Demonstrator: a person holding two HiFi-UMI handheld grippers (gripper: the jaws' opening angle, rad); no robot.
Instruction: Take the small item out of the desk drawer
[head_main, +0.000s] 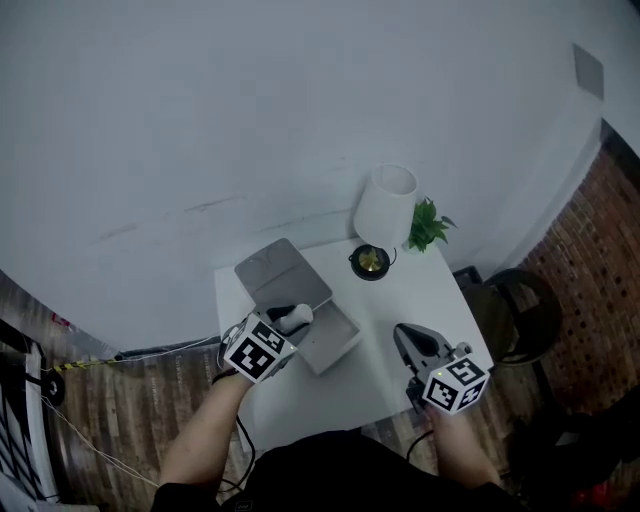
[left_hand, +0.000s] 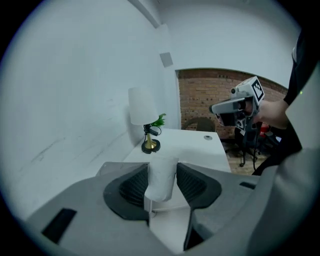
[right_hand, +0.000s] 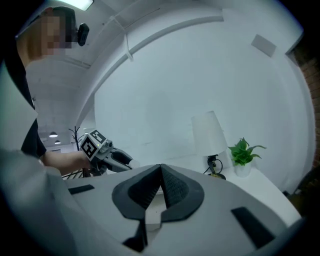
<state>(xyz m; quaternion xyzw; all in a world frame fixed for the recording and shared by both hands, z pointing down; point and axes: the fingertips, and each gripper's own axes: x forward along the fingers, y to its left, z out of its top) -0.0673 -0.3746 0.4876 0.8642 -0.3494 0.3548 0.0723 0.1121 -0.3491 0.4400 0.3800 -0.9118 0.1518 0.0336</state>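
Nearest the person, the right gripper (head_main: 407, 338) hovers over the front right of the desk (head_main: 400, 290). Its jaws are closed together with nothing between them.

Left of it, the left gripper (left_hand: 162, 176) is clamped on the item (left_hand: 162, 177), a small white cylinder. It stands upright between the pads, pinched at mid-body, with its top above the jaws.

The head view places the item over the open grey drawer (head_main: 340, 347). Whether it has cleared the rim cannot be confirmed.

Handling assessment:
- The item appears light and rigid.
- Its wall is smooth and rounded, so it could swivel or slip under a loose pinch.
- The present hold across the middle looks sound. A hold near either end would risk tipping.

Farther back on the desk stand a lamp (head_main: 385, 205) and a plant (head_main: 428, 225), both well apart from the grippers.
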